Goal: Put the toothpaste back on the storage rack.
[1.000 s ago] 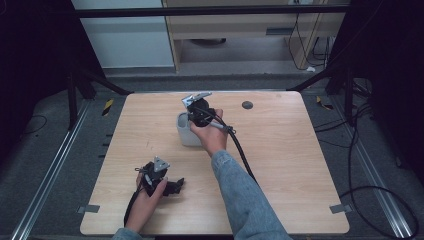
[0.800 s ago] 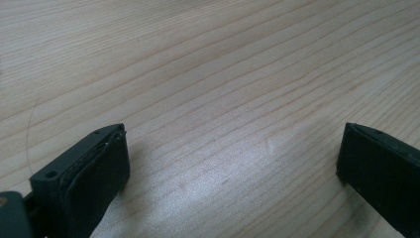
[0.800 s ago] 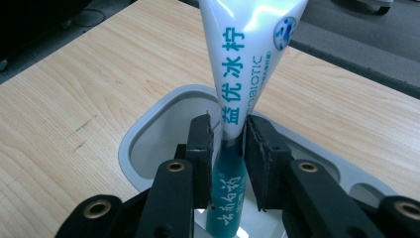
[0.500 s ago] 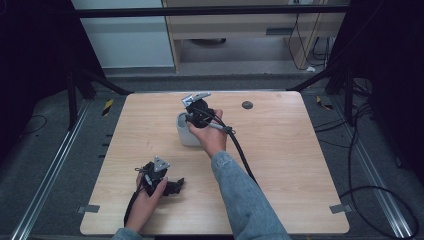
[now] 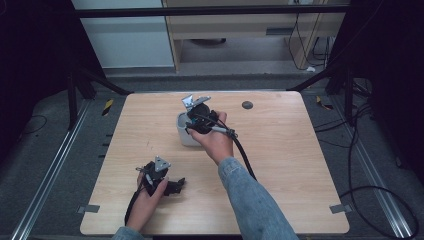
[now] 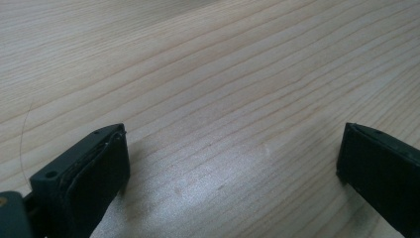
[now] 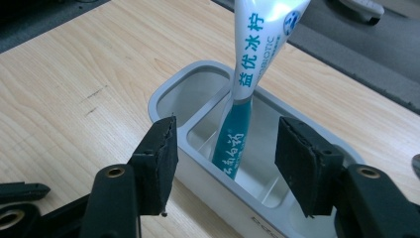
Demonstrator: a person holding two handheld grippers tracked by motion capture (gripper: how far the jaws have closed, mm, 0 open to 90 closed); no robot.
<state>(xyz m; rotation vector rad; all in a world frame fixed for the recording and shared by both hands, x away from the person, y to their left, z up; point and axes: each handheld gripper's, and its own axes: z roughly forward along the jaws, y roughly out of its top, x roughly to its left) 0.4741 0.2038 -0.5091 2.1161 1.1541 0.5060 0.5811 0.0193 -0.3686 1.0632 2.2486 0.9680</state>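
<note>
Right gripper view — gripper [image 7: 225,163] wide, empty

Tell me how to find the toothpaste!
Look at the wooden table, near its far edge. A small grey box sits there, under the right tongs. The toothpaste stands up in it: a white-and-teal tube with writing, the only colourful thing there.

Cut-off tube top, hidden holder wall, unreadable mark

In the right gripper view the toothpaste tube [image 7: 246,84] runs past the top edge, so its upper end is unseen, and its foot lies hidden inside the grey holder [image 7: 198,119]. In the high view the right gripper [image 5: 196,116] and the hand cover much of that holder. The dark round spot [image 5: 247,105] beyond the gripper is too small to identify.
</note>
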